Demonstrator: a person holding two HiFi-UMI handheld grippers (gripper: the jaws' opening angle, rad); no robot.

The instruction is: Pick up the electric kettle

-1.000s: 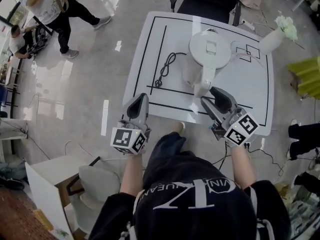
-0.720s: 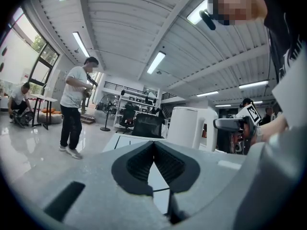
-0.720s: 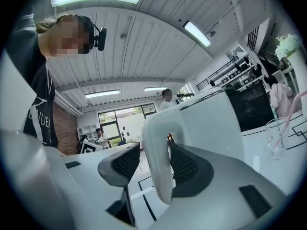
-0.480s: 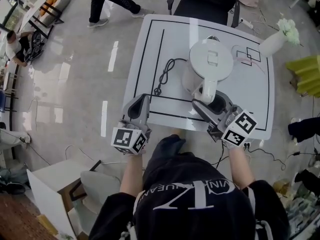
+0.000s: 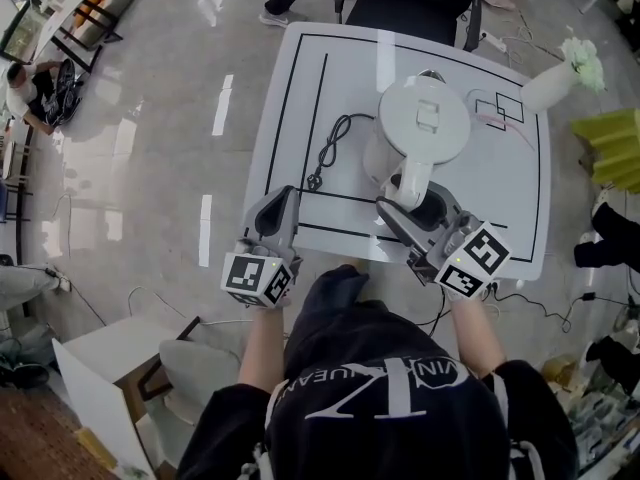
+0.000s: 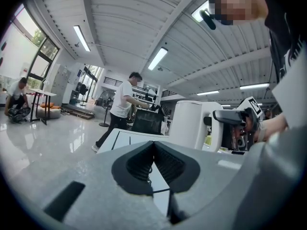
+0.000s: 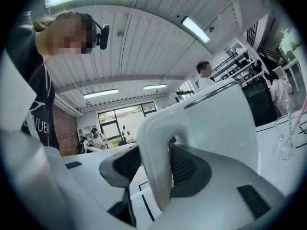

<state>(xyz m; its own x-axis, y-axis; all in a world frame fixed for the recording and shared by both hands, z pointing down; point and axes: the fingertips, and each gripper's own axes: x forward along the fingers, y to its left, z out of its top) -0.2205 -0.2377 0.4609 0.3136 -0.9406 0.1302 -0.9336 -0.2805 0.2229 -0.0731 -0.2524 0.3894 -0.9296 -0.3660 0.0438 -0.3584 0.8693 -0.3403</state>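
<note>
Closing on the handle [image 5: 408,181], my right gripper [image 5: 410,206] has its fingers against both sides, with no gap I can see. The electric kettle [image 5: 425,118] stands right of centre on the worktop [image 5: 300,88], its handle toward the near edge. My left gripper [image 5: 284,198], fingers pressed together on nothing, hangs at the near edge. The cord [image 5: 335,146] lies left of the kettle, with bare worktop beyond. A vase [image 5: 548,78] stands at the far right corner, well apart.

Bright indoor light, glare on glossy floor [image 5: 215,108], ceiling tubes [image 6: 157,58] glowing — fisheye edges bent, dark.
</note>
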